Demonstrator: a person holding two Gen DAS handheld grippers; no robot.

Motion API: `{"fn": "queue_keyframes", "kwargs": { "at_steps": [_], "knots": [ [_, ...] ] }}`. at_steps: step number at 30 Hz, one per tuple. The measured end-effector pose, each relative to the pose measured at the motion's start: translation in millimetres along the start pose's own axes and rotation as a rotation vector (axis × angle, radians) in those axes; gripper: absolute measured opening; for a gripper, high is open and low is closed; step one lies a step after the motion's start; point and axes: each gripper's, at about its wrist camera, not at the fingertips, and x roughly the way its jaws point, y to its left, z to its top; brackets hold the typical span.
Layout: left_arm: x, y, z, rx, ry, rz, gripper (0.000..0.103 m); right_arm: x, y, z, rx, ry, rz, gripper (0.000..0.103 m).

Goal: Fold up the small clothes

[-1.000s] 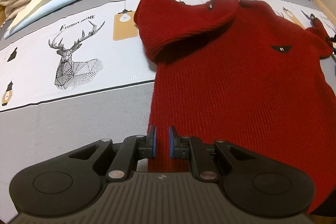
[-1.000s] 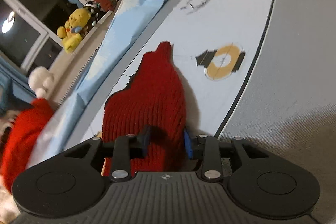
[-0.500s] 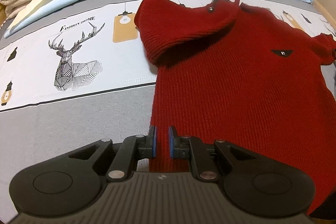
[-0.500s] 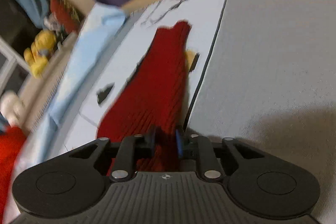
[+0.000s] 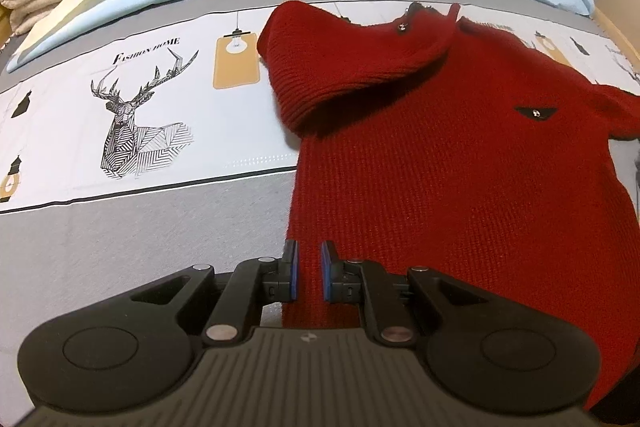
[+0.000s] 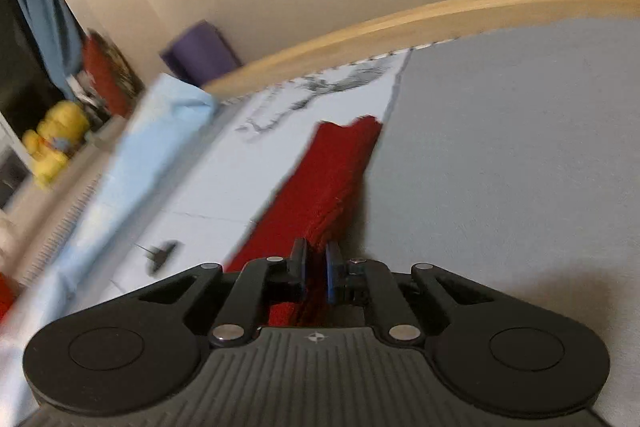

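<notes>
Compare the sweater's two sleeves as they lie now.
The left sleeve is folded inward across the chest; the right sleeve sticks outward off the body. The left sleeve shows its ribbed cuff; the right sleeve's end runs out of view. Both are red knit on one sweater.

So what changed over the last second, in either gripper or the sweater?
The right gripper narrowed its jaws onto the red sweater fabric it straddled and swung right, so grey bedsheet now fills its view; the frame is blurred. In the left view, the right sleeve lies flatter. The left gripper kept its narrow gap at the hem edge, and the left sleeve stayed folded over.
</notes>
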Motion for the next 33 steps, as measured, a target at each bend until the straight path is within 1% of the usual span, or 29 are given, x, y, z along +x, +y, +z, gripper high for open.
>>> {"fn": "queue_keyframes", "kwargs": {
  "at_steps": [1,2,3,6,8,9,11,13,14,15,17,18,19,20,22,23,24,25,26,27,28,29,30,33],
  "knots": [
    [-1,0,1,-0.004,-0.003,-0.004,0.012,-2,3,-1,-0.020,0.000,-0.048,0.017],
    [-1,0,2,-0.010,-0.008,-0.008,0.012,-4,8,0,-0.032,0.000,-0.093,0.027],
    [-2,0,3,-0.019,-0.013,-0.013,0.012,-10,11,2,-0.033,-0.002,-0.092,0.036],
    [-8,3,10,-0.069,-0.054,-0.023,0.012,-42,30,9,-0.080,-0.042,-0.057,0.037],
    [-13,3,15,-0.101,-0.091,-0.024,0.012,-63,55,19,-0.098,-0.052,0.017,0.037],
    [-16,1,18,-0.108,-0.112,-0.022,0.012,-78,68,22,-0.099,-0.030,0.067,0.037],
    [-22,-5,23,-0.094,-0.157,-0.019,0.012,-109,99,24,-0.105,0.049,0.190,0.037],
    [-25,-12,30,-0.080,-0.181,-0.030,0.012,-147,128,21,-0.149,0.138,0.319,0.038],
    [-26,-16,35,-0.080,-0.189,-0.040,0.012,-167,138,17,-0.169,0.179,0.386,0.044],
    [-26,-19,42,-0.080,-0.196,-0.050,0.012,-184,143,13,-0.180,0.213,0.438,0.052],
    [-24,-30,58,-0.063,-0.216,-0.066,0.012,-209,151,-2,-0.220,0.299,0.547,0.057],
    [-22,-37,66,-0.039,-0.233,-0.068,0.012,-216,152,-12,-0.248,0.329,0.581,0.057],
    [-18,-45,74,-0.015,-0.248,-0.069,0.012,-221,153,-25,-0.290,0.355,0.597,0.057],
    [-13,-53,83,0.004,-0.259,-0.075,0.012,-221,154,-40,-0.349,0.379,0.581,0.057],
    [5,-68,101,0.017,-0.256,-0.103,0.012,-213,160,-66,-0.472,0.437,0.468,0.055],
    [16,-76,111,0.021,-0.247,-0.116,0.012,-208,161,-77,-0.495,0.468,0.406,0.054],
    [29,-86,122,0.026,-0.236,-0.125,0.012,-202,160,-81,-0.489,0.487,0.394,0.054],
    [42,-95,131,0.031,-0.227,-0.127,0.013,-193,158,-83,-0.476,0.514,0.409,0.052],
    [56,-106,142,0.038,-0.213,-0.125,0.019,-184,157,-85,-0.460,0.532,0.404,0.052],
    [70,-117,152,0.049,-0.199,-0.125,0.034,-177,158,-85,-0.449,0.538,0.378,0.052],
    [83,-126,161,0.058,-0.188,-0.122,0.041,-171,158,-87,-0.440,0.547,0.350,0.052],
    [99,-137,171,0.068,-0.176,-0.110,0.051,-163,159,-88,-0.433,0.565,0.343,0.052],
    [113,-146,179,0.073,-0.166,-0.095,0.055,-157,158,-88,-0.419,0.579,0.340,0.052],
    [158,-166,197,0.087,-0.121,-0.056,0.055,-144,155,-85,-0.391,0.583,0.291,0.052]
  ]
}}
